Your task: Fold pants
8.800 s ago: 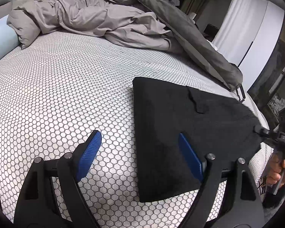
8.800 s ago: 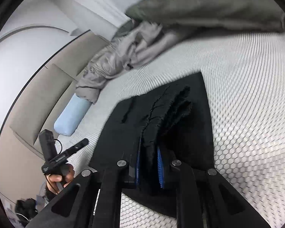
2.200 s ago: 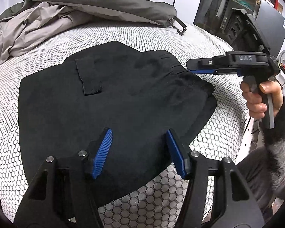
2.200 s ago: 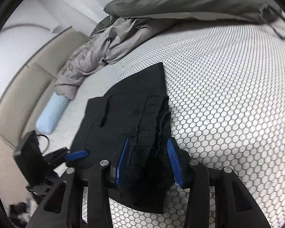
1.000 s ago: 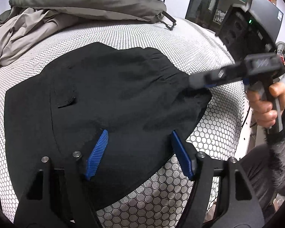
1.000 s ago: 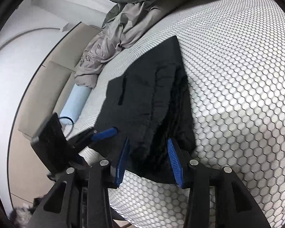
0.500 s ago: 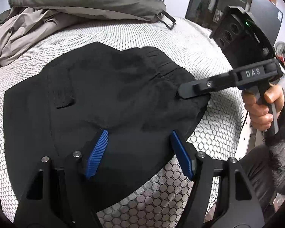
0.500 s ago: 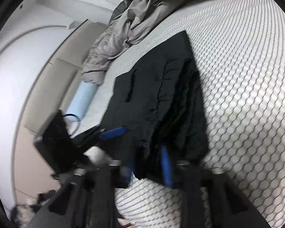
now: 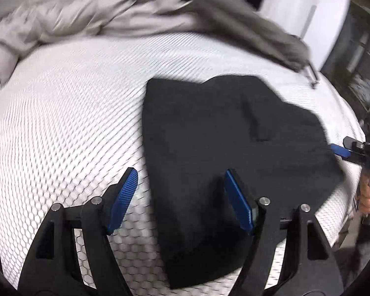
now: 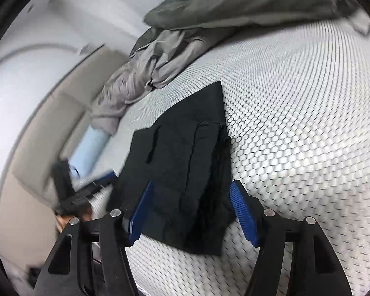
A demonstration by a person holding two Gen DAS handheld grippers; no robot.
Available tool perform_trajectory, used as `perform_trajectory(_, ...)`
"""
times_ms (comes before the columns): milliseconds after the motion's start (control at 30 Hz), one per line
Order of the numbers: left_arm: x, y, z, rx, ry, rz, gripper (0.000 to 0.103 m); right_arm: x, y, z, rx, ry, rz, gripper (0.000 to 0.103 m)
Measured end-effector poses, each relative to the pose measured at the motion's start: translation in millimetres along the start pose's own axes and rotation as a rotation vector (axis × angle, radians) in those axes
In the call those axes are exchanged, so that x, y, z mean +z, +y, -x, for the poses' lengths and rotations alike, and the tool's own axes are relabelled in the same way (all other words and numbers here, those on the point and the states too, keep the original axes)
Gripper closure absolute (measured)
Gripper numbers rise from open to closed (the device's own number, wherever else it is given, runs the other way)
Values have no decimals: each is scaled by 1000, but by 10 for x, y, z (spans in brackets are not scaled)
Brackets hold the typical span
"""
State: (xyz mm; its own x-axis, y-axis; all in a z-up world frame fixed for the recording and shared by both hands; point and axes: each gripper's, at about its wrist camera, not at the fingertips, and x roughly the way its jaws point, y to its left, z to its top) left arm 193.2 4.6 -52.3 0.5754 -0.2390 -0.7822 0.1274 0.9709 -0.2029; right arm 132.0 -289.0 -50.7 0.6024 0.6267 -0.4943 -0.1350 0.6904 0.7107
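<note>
Black pants (image 9: pixel 224 148) lie folded flat on the white hexagon-patterned bed (image 9: pixel 61 113). In the right wrist view the pants (image 10: pixel 185 172) show stacked layers at their near edge. My left gripper (image 9: pixel 182 199) is open and empty, just above the near left edge of the pants. My right gripper (image 10: pixel 192 209) is open and empty, its jaws standing to either side of the near end of the pants. It also shows in the left wrist view (image 9: pixel 345 150) at the right edge of the pants. The left gripper shows blurred in the right wrist view (image 10: pixel 103 180).
A crumpled grey duvet (image 9: pixel 98 17) and a dark olive cover (image 10: pixel 246 2) lie at the back of the bed. A light blue pillow (image 10: pixel 91 145) lies by the beige headboard (image 10: pixel 44 133). The bed's edge is close to the right gripper.
My right gripper has opened and let go of the pants' edge. My left gripper has swung left and opened wider. The pants now lie flat.
</note>
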Motion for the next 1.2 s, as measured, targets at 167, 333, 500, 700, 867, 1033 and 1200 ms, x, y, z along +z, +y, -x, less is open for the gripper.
perform_trajectory(167, -50, 83, -117, -89, 50, 4, 56, 62, -172, -474, -104, 102, -39, 46)
perform_trajectory(333, 109, 208, -135, -82, 19, 50, 70, 105, -253, -479, 28, 78, -93, 75)
perform_trajectory(500, 187, 199, -153, -41, -11, 52, 69, 211, -128, -627, -83, 42, -26, 71)
perform_trajectory(700, -41, 3, 311, 45, -135, -16, 19, 139, 191, -341, -295, -15, 177, 34)
perform_trajectory(867, -239, -182, 792, 68, -256, -51, 1, -65, 526, -44, -282, -91, 311, 1)
perform_trajectory(1033, -482, -287, 1077, 103, -325, -1, 1, -178, 758, 105, -220, -106, 341, 0)
perform_trajectory(1200, -684, -365, 1192, 83, -362, 11, 1, -388, 908, 227, -255, -172, 424, 0)
